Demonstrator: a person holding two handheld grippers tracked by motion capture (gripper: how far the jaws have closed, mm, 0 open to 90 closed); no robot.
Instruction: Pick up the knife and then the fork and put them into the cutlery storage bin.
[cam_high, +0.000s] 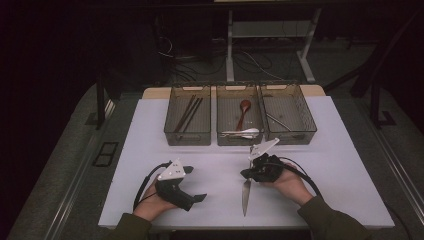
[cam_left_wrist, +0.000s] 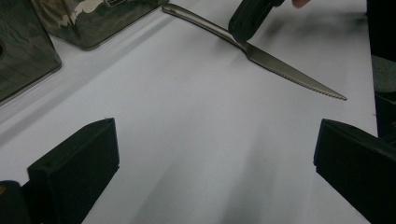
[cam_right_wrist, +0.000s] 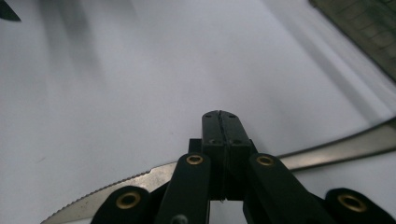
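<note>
The white table (cam_high: 150, 150) carries three clear wire-mesh bins (cam_high: 240, 122) in a row along its far edge, side by side and touching. A serrated knife (cam_high: 246, 192) lies on the bare top near the near edge, right of the middle, its tip toward that edge.

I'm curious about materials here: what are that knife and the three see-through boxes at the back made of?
The knife looks like one piece of brushed steel: grey, dull sheen, serrated edge, handle the same metal. The three bins appear to be smoky, translucent plastic: the cutlery inside shows through their walls, though tinted acrylic or similar can't be ruled out.
</note>
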